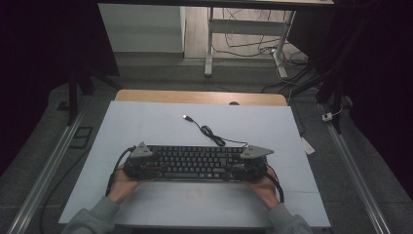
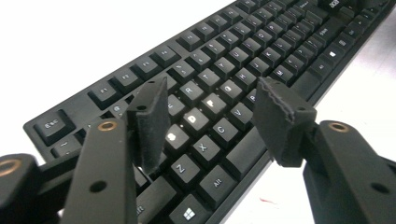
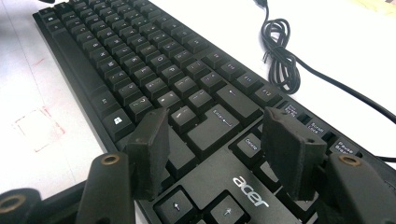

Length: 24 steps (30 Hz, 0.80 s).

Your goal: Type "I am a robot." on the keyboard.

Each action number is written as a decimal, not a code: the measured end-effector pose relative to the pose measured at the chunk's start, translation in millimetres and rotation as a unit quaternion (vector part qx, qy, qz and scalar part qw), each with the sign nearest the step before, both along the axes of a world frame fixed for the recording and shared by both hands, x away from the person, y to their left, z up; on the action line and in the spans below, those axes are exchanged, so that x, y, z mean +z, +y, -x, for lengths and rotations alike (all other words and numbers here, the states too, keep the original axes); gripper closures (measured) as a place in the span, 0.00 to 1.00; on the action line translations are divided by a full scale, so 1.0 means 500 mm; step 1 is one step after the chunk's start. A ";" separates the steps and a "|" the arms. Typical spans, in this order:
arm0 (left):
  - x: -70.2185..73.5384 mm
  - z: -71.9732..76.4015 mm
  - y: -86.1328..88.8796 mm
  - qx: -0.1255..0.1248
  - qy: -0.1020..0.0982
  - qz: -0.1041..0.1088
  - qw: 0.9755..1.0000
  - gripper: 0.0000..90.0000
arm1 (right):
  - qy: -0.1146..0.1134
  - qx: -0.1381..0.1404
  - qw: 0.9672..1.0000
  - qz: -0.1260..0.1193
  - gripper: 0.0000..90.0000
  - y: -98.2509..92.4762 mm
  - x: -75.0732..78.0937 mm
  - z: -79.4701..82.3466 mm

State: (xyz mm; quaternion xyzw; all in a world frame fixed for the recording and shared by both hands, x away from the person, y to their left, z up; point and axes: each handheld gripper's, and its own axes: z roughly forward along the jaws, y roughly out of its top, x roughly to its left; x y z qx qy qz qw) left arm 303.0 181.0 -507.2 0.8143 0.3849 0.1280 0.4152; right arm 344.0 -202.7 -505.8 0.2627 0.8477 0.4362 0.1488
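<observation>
Keyboard point(image 1: 195, 163) ends hidden under both grippers in high view; key legends there too small to read. Left gripper view: keyboard's far end cut off by top edge. Right gripper view: cable point(image 3: 280, 60) runs off top and right edges; plug point(image 1: 187, 117) detail too small.

- High view: dim, dark at the sides, lit background floor.
- Gripper views: the pale blue-white table mat point(image 2: 70, 42) blows out to glaring white; near jaws blur softly.

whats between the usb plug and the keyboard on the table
In the high view, the bundled black cable lies on the white tabletop between the usb plug and the keyboard; otherwise that stretch is bare.
</observation>
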 end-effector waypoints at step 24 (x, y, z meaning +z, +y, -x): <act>0.016 -0.015 0.038 0.032 -0.002 0.008 0.999 0.43 | 0.001 0.001 1.000 0.002 0.47 0.001 -0.001 -0.001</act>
